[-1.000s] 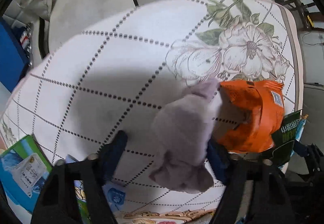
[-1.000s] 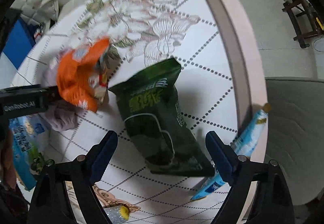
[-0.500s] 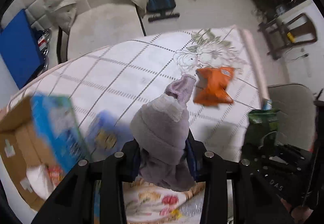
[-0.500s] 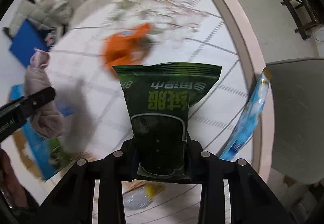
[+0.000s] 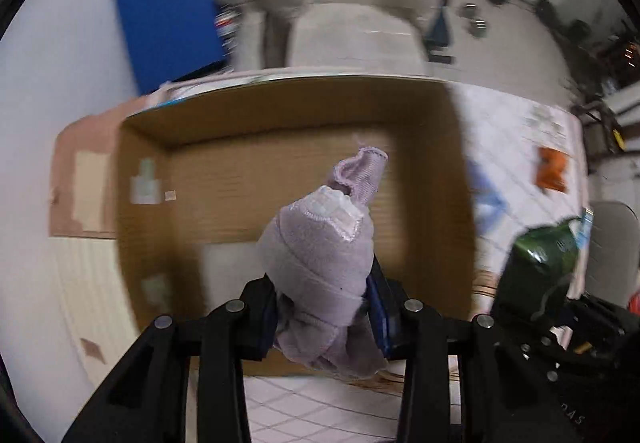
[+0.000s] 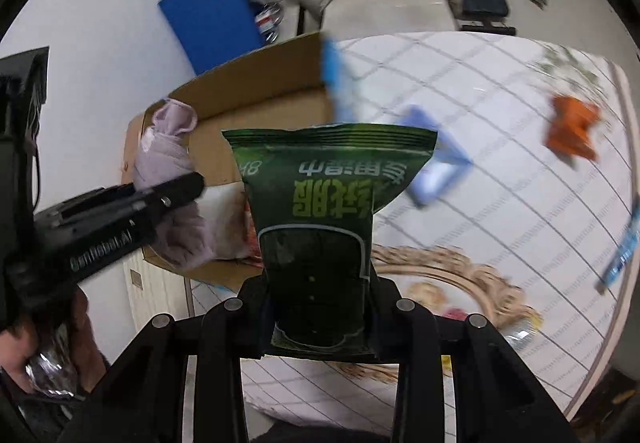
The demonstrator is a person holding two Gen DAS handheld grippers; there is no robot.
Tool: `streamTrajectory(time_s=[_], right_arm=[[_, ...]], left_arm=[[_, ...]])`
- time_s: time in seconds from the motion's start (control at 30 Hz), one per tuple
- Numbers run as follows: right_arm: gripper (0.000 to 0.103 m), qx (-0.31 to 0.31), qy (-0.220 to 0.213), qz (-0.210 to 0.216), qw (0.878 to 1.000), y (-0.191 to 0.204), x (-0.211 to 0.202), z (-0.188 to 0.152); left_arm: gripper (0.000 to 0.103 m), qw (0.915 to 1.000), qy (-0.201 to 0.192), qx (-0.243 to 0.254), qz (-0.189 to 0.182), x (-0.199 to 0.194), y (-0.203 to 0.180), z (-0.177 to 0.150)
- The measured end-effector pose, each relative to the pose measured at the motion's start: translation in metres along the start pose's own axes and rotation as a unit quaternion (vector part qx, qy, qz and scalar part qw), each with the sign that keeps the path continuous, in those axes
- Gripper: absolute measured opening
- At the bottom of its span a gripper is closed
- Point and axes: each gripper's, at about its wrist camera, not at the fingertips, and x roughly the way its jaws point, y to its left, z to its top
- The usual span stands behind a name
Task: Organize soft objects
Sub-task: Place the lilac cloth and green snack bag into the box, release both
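Left gripper (image 5: 326,317): pressed onto the bundled lilac knitted cloth (image 5: 324,267), one blue-padded finger on each side of the bundle.
Lilac knitted cloth: held off the surface; a ribbed cuff sticks up at its far end. In the left wrist view it hangs in front of and over the open brown cardboard box (image 5: 280,179).
Right gripper (image 6: 320,319): pinching the lower end of the dark green foil snack bag (image 6: 320,211).
Dark green foil snack bag: held upright, clear of the surface, with its crimped seal at the far end and light green print across the middle. In the left wrist view it shows at the right edge (image 5: 540,267).
Open brown cardboard box: stands at the left end of the surface; flaps folded outward. The right wrist view shows a white and red item inside, too blurred to identify.
Surface: covered by a white cloth with a dotted diamond grid (image 6: 500,203); floral print at the near and far right edges.
Orange foil packet (image 6: 572,131): lies on the cloth at the far right, well apart from both grippers.
Blue and white flat pack (image 6: 436,171): lies on the cloth just right of the box, behind the green bag.
Blue tube-shaped packet (image 6: 624,247): at the right edge of the surface; blurred.
Blue panel (image 5: 168,15): leans against the white wall, beyond the box.
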Motion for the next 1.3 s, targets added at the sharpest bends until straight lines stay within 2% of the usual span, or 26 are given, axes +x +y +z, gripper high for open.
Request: streamTrajectory(time_s=[0.07,0.2,0.33,0.67,0.77,0.8,0.87,0.9,0.93,0.97,1.0,1.07,1.13,1.2,1.23,1.3], right_arm=[[0.038,-0.006,0.014,-0.022,1.0,0.022,0.03,0.015],[0.038,-0.007,0.038,-0.051,0.998,0.038,0.074,0.031],[0.038,-0.008,0.054,-0.077,0.996,0.047,0.107,0.04],[0.038,0.002,0.071,-0.101,0.992,0.042,0.139,0.041],[0.04,-0.006,0.086,-0.093,0.992,0.048,0.149,0.042],[0.042,-0.006,0.095,-0.091,0.991,0.049,0.152,0.041],[0.054,-0.007,0.102,-0.09,0.991,0.051,0.153,0.04],[0.056,-0.011,0.102,-0.091,0.991,0.054,0.153,0.039],[0.067,-0.015,0.101,-0.094,0.99,0.057,0.152,0.038],[0.084,-0.016,0.099,-0.098,0.99,0.06,0.15,0.037],[0.089,-0.017,0.094,-0.095,0.991,0.062,0.147,0.037],[0.09,-0.018,0.092,-0.092,0.991,0.067,0.142,0.036],[0.09,-0.018,0.088,-0.093,0.992,0.07,0.135,0.037],[0.095,-0.017,0.081,-0.095,0.992,0.072,0.127,0.038],[0.101,-0.016,0.076,-0.093,0.993,0.074,0.123,0.037],[0.103,-0.015,0.066,-0.089,0.994,0.075,0.114,0.04]], left_arm=[[0.035,0.9998,0.013,-0.017,0.007,0.015,0.029,0.012],[0.035,0.9986,0.033,-0.037,0.019,0.045,0.064,0.033],[0.035,0.9966,0.06,-0.057,0.004,0.071,0.087,0.048],[0.037,0.9953,0.09,-0.031,0.017,0.1,0.093,0.065],[0.038,0.9936,0.109,-0.028,0.007,0.108,0.093,0.068],[0.04,0.9931,0.113,-0.029,0.006,0.109,0.094,0.069],[0.046,0.9931,0.113,-0.031,0.002,0.107,0.096,0.07],[0.053,0.9933,0.111,-0.032,-0.001,0.105,0.097,0.071],[0.061,0.9935,0.108,-0.037,-0.003,0.103,0.1,0.073],[0.066,0.9936,0.105,-0.04,-0.007,0.1,0.101,0.073],[0.071,0.9939,0.102,-0.04,-0.01,0.097,0.102,0.074],[0.076,0.9951,0.092,-0.037,-0.008,0.088,0.104,0.073],[0.087,0.9962,0.078,-0.036,-0.01,0.078,0.104,0.07],[0.094,0.9971,0.062,-0.04,-0.017,0.064,0.105,0.063],[0.097,0.9974,0.055,-0.041,-0.02,0.058,0.105,0.059],[0.099,0.9979,0.038,-0.045,-0.028,0.044,0.103,0.048]])
